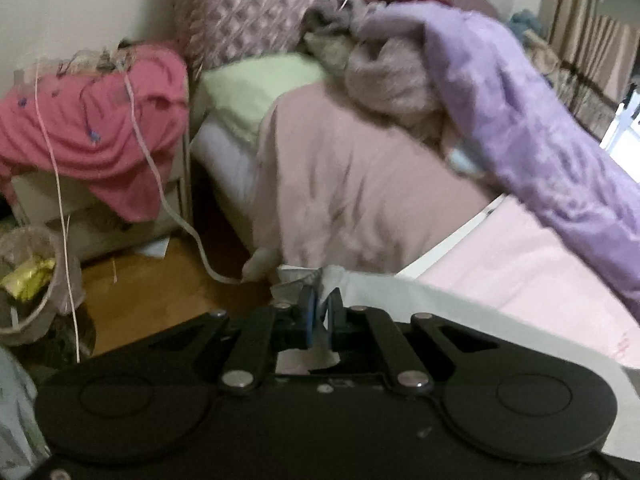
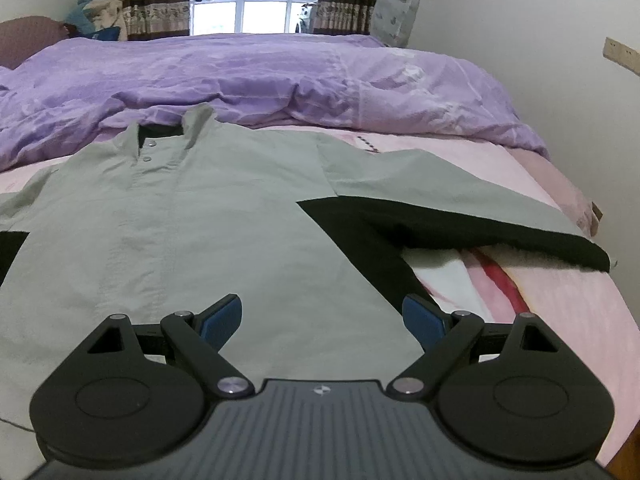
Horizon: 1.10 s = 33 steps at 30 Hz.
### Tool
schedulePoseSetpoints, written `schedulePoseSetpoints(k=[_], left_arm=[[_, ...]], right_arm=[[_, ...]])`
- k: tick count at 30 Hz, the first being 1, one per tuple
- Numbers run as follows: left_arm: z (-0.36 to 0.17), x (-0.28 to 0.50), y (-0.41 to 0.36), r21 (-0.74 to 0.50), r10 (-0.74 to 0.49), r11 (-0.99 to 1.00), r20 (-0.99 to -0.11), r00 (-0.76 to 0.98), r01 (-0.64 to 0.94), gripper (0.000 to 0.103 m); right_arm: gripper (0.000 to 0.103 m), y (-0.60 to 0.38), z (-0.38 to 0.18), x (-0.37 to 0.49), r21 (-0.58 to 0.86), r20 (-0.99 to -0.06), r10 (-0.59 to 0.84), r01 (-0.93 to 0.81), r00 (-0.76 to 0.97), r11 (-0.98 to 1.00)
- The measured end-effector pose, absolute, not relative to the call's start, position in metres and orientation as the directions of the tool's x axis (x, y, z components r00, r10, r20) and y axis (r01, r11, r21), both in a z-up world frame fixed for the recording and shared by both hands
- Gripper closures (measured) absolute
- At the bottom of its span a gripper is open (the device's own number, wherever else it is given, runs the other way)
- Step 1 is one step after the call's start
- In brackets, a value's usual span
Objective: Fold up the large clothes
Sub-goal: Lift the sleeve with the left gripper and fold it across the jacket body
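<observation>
Shirt (image 2: 224, 216), grey-green w/ black panels, spread front-up on pink bedsheet (image 2: 560, 304), collar toward window, right sleeve (image 2: 440, 200) lying out to side. Left gripper (image 1: 322, 312) pinched tight on pale edge of fabric (image 1: 384, 288) near bed corner, prob. shirt hem, though blur makes that hard to confirm. Right gripper (image 2: 322, 320) spread wide just above lower part of shirt, nothing between pads. Looks like start of first fold: one corner taken, other not yet. Next move prob. needs right side down onto hem or side seam, pinch, then both lifted together so cloth carries over w/o dragging or bunching. Beyond shirt, purple duvet (image 2: 280, 80) heaped across far half of bed; curtains (image 2: 152, 4) and window (image 2: 256, 4) at back. Left side: pink-brown blanket (image 1: 340, 184), green pillow (image 1: 256, 88), red cloth (image 1: 100, 128) over small cabinet, white cable (image 1: 176, 208), bin (image 1: 32, 280) on wood floor.
</observation>
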State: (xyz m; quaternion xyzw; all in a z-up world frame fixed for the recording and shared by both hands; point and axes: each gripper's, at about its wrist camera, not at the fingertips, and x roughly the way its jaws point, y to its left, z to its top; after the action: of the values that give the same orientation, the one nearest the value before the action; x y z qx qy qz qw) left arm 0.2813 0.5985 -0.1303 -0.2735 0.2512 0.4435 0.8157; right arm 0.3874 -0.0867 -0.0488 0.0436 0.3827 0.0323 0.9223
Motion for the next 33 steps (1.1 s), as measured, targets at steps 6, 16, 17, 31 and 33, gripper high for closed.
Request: schedulePoseSetpoints(k=[6, 16, 17, 31, 33], left_arm=[[-0.080, 0.301, 0.552, -0.218, 0.604, 0.556, -0.556, 0.570, -0.802, 0.101], [-0.019, 0.402, 0.402, -0.166, 0.464, 0.794, -0.456, 0.759, -0.585, 0.101], [-0.019, 0.412, 0.384, -0.185, 0.438, 0.806, -0.451, 0.778, -0.562, 0.102], [-0.035, 0.551, 0.126, -0.153, 0.097, 0.970, -0.466, 0.879, -0.188, 0.102], [-0.040, 0.561, 0.101, -0.167, 0.029, 0.978, -0.473, 0.880, -0.122, 0.102]], right_arm=[[0.000, -0.098, -0.050, 0.388, 0.128, -0.698, 0.108, -0.025, 0.708, 0.991], [0.000, -0.120, -0.049, 0.398, 0.124, -0.687, 0.107, -0.029, 0.719, 0.992], [0.000, -0.124, -0.051, 0.403, 0.119, -0.698, 0.100, -0.022, 0.709, 0.993], [0.000, -0.189, -0.094, 0.465, 0.143, -0.755, 0.087, 0.035, 0.650, 0.989], [0.000, -0.193, -0.097, 0.468, 0.134, -0.751, 0.075, 0.041, 0.656, 0.990]])
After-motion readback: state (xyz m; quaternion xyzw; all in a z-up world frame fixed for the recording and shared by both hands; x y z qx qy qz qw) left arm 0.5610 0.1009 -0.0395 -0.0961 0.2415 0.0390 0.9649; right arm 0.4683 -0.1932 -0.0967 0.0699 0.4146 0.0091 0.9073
